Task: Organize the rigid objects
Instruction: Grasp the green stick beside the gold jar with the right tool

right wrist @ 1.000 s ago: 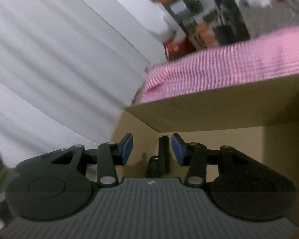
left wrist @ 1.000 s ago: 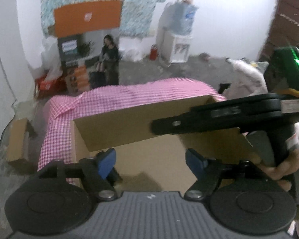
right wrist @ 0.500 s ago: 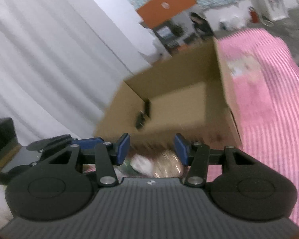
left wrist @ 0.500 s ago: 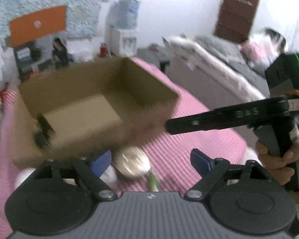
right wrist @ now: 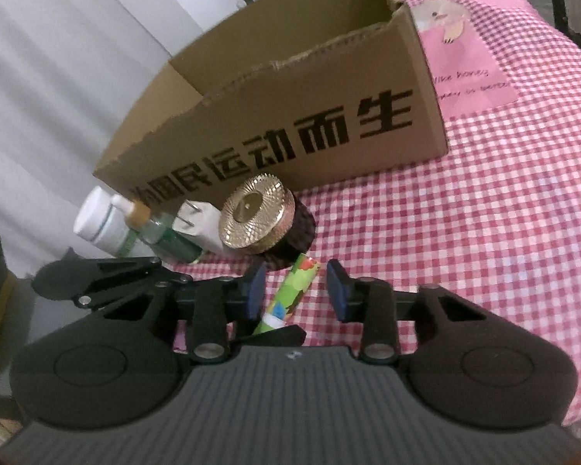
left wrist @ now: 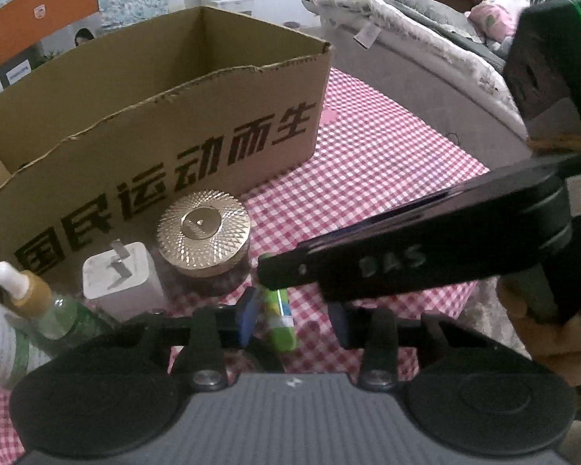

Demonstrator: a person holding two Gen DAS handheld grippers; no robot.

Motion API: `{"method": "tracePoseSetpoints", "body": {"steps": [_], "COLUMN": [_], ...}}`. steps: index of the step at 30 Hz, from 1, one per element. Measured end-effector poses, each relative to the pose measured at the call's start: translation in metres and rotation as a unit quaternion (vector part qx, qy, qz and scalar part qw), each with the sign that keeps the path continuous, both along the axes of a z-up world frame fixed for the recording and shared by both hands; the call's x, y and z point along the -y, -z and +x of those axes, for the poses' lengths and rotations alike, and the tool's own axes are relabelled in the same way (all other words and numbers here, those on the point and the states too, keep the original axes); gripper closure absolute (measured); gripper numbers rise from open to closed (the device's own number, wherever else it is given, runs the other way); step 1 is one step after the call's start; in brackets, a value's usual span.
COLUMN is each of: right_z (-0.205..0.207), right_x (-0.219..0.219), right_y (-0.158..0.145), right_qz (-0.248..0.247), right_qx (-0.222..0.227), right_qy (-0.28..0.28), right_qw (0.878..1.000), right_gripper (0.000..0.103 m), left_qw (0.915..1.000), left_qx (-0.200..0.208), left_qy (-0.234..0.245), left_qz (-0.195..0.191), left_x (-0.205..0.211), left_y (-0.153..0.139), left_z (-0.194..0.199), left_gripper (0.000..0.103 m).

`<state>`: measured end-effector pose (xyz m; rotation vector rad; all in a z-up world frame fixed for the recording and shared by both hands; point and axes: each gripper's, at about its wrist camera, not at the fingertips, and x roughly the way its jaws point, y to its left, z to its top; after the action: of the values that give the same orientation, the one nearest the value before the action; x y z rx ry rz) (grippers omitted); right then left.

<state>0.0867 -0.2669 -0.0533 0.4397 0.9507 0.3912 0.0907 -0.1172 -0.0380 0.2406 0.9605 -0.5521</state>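
An open corrugated cardboard box (right wrist: 290,116) with bold black printed characters sits on a pink-and-white checked cloth (right wrist: 484,213). Against its printed front wall stand a squat dark jar with a faceted gold lid (right wrist: 257,219), a white cube-shaped charger (left wrist: 122,275), a clear dropper bottle (left wrist: 38,302) and a white plastic bottle (right wrist: 97,221). Just in front of the jar lies a slim green patterned tube (right wrist: 296,290). The right gripper (right wrist: 296,294) is spread wide, its blue pads either side of the tube without touching. The left gripper (left wrist: 290,319) is likewise open, holding nothing.
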Motion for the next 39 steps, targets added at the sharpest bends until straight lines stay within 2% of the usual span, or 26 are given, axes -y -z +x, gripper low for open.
{"method": "tracePoseSetpoints", "body": {"steps": [2,5,9,18,26,33,39], "right_z": [0.009,0.013,0.01,0.007,0.004,-0.009,-0.023], "right_x": [-0.002,-0.003,0.003,0.01,0.014,0.016,0.015], "right_y": [0.008,0.013,0.01,0.009,0.014,0.003,-0.025], "right_qz": [-0.001,-0.003,-0.003,0.024,0.06,0.063,0.055], "right_qx": [-0.008,-0.013,-0.017,-0.039,-0.042,-0.024,0.012], "right_qy": [-0.003,-0.005,0.001,-0.002,0.014,0.026,0.029], "right_qw": [1.0,1.0,1.0,0.999,0.997,0.997,0.998], "right_gripper": [0.08,0.083,0.083,0.083,0.086,0.088,0.088], "left_qw": [1.0,0.9999,0.9998,0.9994,0.9997,0.9997,0.9981], "left_qx": [-0.004,-0.011,-0.016,0.012,0.011,0.024,0.058], "left_qy": [0.001,0.006,0.009,0.014,-0.001,-0.005,-0.009], "left_qz": [0.002,-0.001,0.004,0.031,0.024,0.003,-0.017], "left_x": [0.001,0.008,0.01,0.021,0.019,0.014,0.006], "left_y": [0.002,0.007,0.011,0.014,0.015,0.0,-0.031], "left_z": [0.003,0.003,0.004,0.002,0.005,-0.005,-0.017], "left_gripper": [0.069,0.07,0.07,0.072,0.077,0.081,0.082]}}
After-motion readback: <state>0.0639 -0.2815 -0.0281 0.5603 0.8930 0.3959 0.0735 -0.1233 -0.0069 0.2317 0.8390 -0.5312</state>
